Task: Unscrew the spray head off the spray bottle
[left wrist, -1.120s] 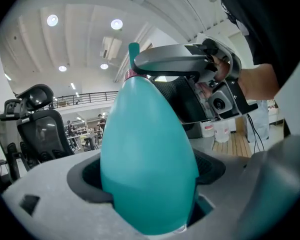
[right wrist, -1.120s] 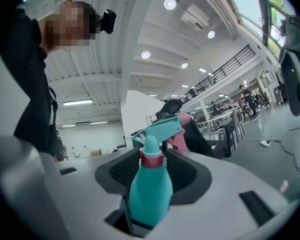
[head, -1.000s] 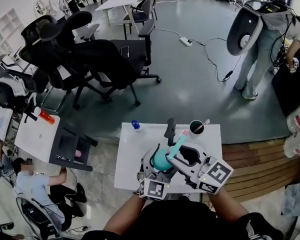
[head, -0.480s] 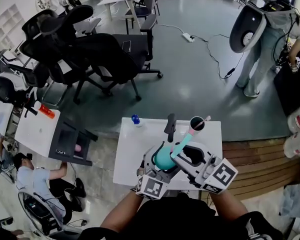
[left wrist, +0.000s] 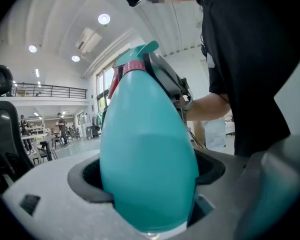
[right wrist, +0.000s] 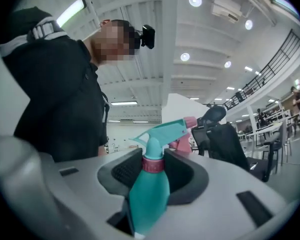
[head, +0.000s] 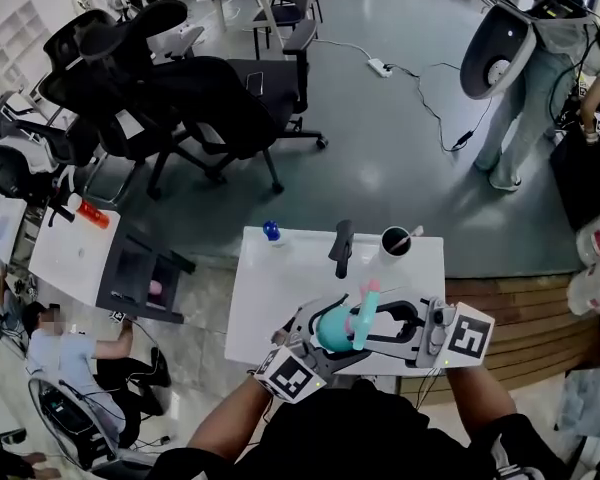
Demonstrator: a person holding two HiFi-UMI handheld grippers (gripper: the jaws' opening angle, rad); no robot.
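Clamping spray bottle [head: 330, 331] in your left claw [left wrist: 147, 194]; in head view axis points 3 o'clock, where right claw [right wrist: 152, 167], jaws just closing, pinches spray head [head: 368, 303].

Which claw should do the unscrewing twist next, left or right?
Right, probably. The right claw has just been closing its jaws on the pink collar under the spray head, so it can twist there. The left claw clamps the spray bottle by its body, bracing it.

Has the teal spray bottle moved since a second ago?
Yes. The spray bottle has drawn back toward the near edge of the table, away from the black cup.
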